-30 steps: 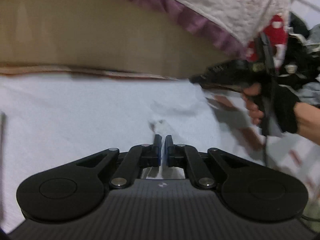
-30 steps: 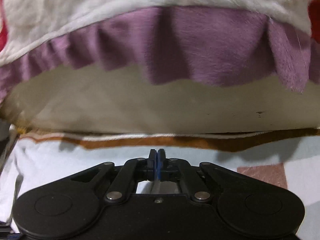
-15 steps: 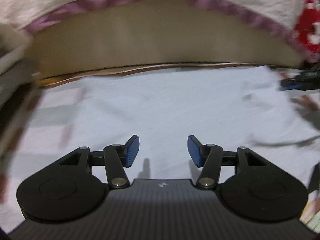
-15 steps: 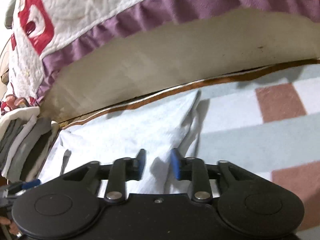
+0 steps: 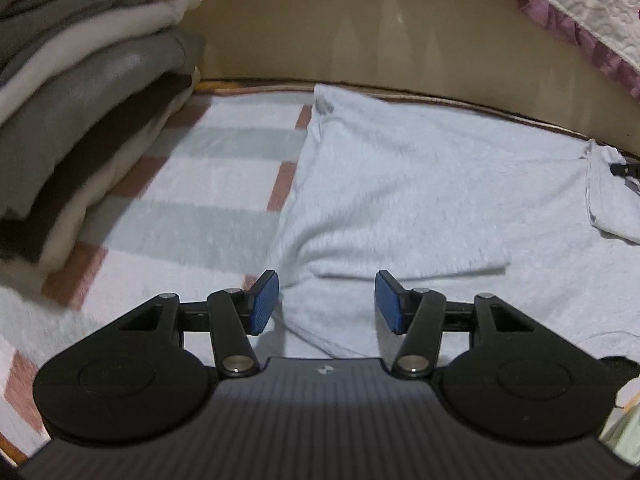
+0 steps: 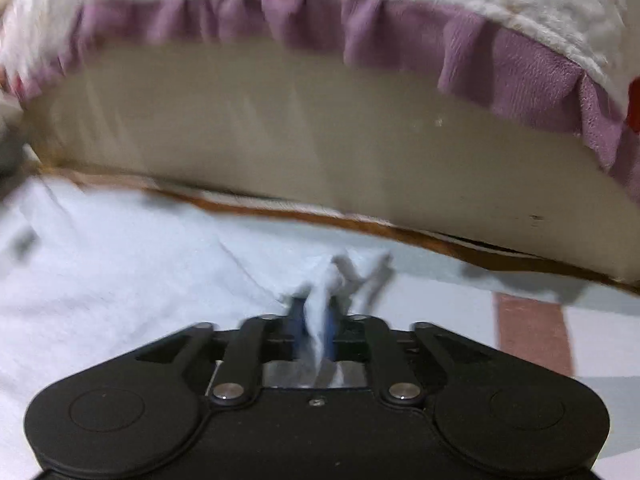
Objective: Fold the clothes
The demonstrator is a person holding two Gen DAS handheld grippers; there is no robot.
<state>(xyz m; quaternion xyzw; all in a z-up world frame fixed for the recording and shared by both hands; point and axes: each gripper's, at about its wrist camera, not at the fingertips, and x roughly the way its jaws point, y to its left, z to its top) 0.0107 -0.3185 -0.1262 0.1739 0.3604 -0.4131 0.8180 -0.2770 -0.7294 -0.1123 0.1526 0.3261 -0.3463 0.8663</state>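
Observation:
A pale blue garment (image 5: 420, 204) lies partly folded on a checked blanket (image 5: 208, 184). My left gripper (image 5: 326, 306) is open, its blue pads either side of the garment's near left edge, low over the cloth. My right gripper (image 6: 314, 322) is shut on a bunched edge of the same garment (image 6: 120, 264), which sticks up between the pads. The right gripper's tip also shows at the far right edge of the left wrist view (image 5: 624, 168), at the garment's far right corner.
A stack of folded grey, white and dark clothes (image 5: 80, 120) stands at the left. A beige bed side (image 5: 400, 40) with a purple-frilled quilt (image 6: 520, 68) runs along the back. The checked blanket (image 6: 532, 332) extends right of the garment.
My left gripper opened and moved left to the garment's near left edge, bringing the clothes stack into view. My right gripper opened, then shut on the garment's edge.

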